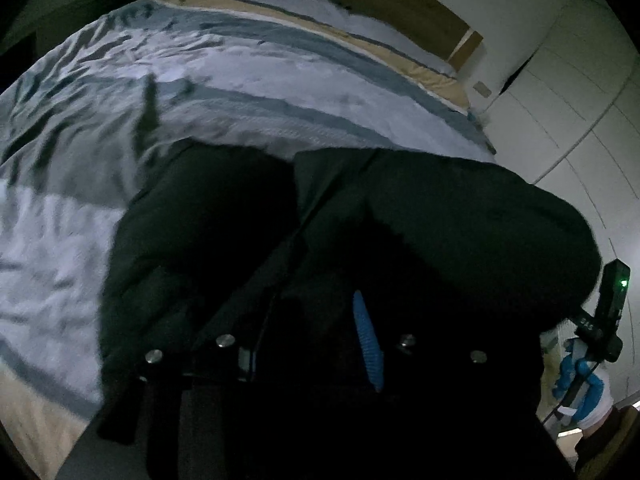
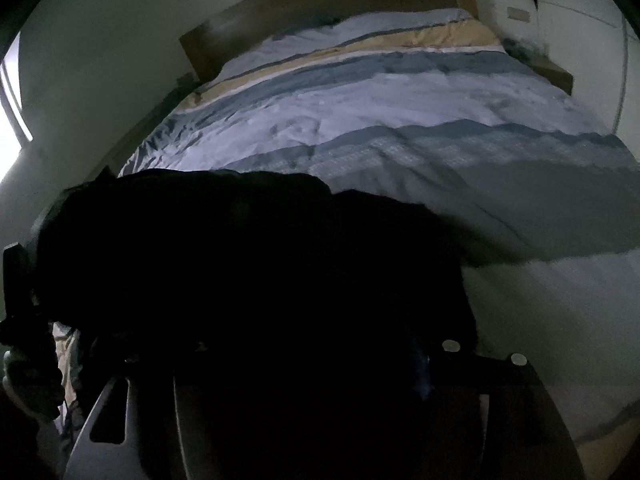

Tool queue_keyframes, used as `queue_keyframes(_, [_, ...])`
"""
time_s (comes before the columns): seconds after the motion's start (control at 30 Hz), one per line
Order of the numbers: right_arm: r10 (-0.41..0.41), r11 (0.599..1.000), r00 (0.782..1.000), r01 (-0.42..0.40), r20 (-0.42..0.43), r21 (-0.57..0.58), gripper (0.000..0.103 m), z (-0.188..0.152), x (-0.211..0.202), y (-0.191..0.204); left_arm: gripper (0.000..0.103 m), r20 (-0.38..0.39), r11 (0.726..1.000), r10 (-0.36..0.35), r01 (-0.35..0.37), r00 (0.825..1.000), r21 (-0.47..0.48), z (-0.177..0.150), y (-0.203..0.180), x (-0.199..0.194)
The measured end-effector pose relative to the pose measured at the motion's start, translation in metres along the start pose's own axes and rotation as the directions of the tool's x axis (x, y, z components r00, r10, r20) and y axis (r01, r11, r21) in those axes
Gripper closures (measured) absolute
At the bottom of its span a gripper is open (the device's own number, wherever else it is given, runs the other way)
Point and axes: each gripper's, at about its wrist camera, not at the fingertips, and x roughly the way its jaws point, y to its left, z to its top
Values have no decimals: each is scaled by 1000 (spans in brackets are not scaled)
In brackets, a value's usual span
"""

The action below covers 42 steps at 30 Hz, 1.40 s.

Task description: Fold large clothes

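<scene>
A big dark padded jacket lies bunched on the near part of the bed, and the right wrist view shows it as a black mass. My left gripper hangs just over it. One blue fingertip pad shows bare, well apart from the other finger, so the jaws stand open. My right gripper is lost in shadow over the same jacket, and its jaws cannot be made out. A gloved hand holds the right gripper's body at the jacket's right end.
The bed carries a wrinkled duvet striped in white, blue-grey and tan, also seen from the right wrist. A wooden headboard stands at the far end. White wardrobe doors run along the right side. A bright window is at the left.
</scene>
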Motion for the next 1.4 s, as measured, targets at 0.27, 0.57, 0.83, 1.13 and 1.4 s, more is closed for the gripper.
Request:
queue_keyframes(0.27, [-33, 999, 999, 32, 23, 14, 38, 17, -46, -1, 64, 36, 1000, -8, 7, 999, 15, 17, -13, -43])
queue_keyframes(0.57, [42, 996, 997, -37, 69, -78, 28, 63, -42, 59, 56, 58, 995, -57, 52, 997, 89, 59, -76, -32])
queue_keyframes(0.83, [113, 979, 993, -106, 32, -172, 27, 70, -11, 108, 56, 27, 983, -78, 72, 997, 170, 70, -114, 1])
queue_keyframes(1.13, [24, 963, 994, -52, -109, -264, 27, 12, 41, 102, 56, -52, 960, 14, 2, 999, 280, 8, -111, 58])
queue_keyframes(1.4, [2, 964, 990, -40, -142, -264, 27, -20, 80, 76, 56, -61, 943, 51, -28, 997, 331, -28, -95, 92])
